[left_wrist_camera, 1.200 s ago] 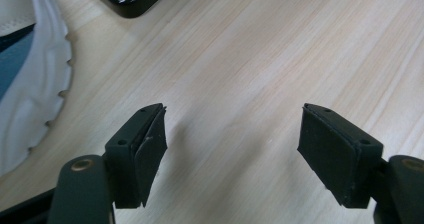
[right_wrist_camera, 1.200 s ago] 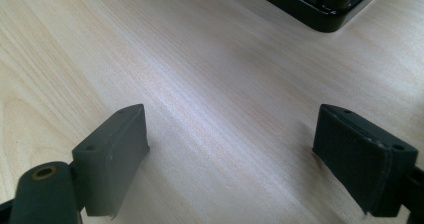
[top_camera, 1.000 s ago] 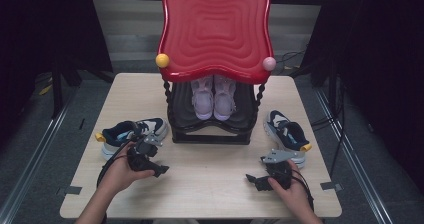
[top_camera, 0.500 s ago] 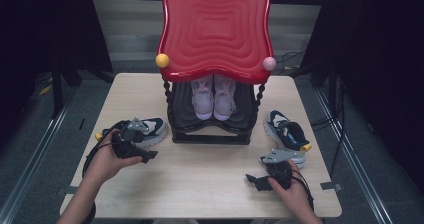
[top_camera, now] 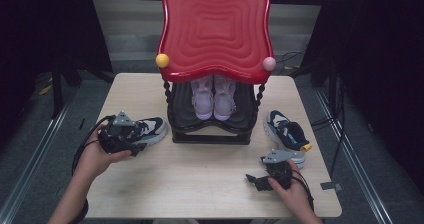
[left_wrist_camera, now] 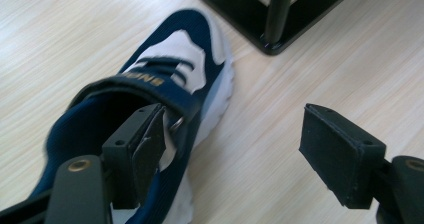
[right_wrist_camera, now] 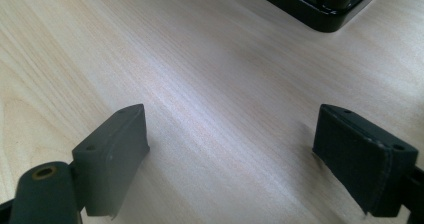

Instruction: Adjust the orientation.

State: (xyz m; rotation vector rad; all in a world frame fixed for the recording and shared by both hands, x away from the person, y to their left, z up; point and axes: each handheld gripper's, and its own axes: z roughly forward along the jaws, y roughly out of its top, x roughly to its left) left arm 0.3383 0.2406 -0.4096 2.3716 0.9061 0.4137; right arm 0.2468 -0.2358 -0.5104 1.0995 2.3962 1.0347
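Left hand-held gripper (left_wrist_camera: 235, 149) spread wide, one jaw dipping into the navy sneaker (left_wrist_camera: 150, 109) at nine o'clock of the shoe rack (top_camera: 212, 126). Nothing lifted yet; right hand-held gripper (right_wrist_camera: 250, 154) released, idle.

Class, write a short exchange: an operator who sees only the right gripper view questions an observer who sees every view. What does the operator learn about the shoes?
Operator: The right gripper stands open over the bare table. Where is the nearest shoe?
Observer: A navy shoe lies on the table just beyond that gripper, to the right of the black rack.
Operator: And what is the left gripper doing?
Observer: Its jaws are open, one at the collar of a second navy shoe to the left of the rack, the other over the table beside it.
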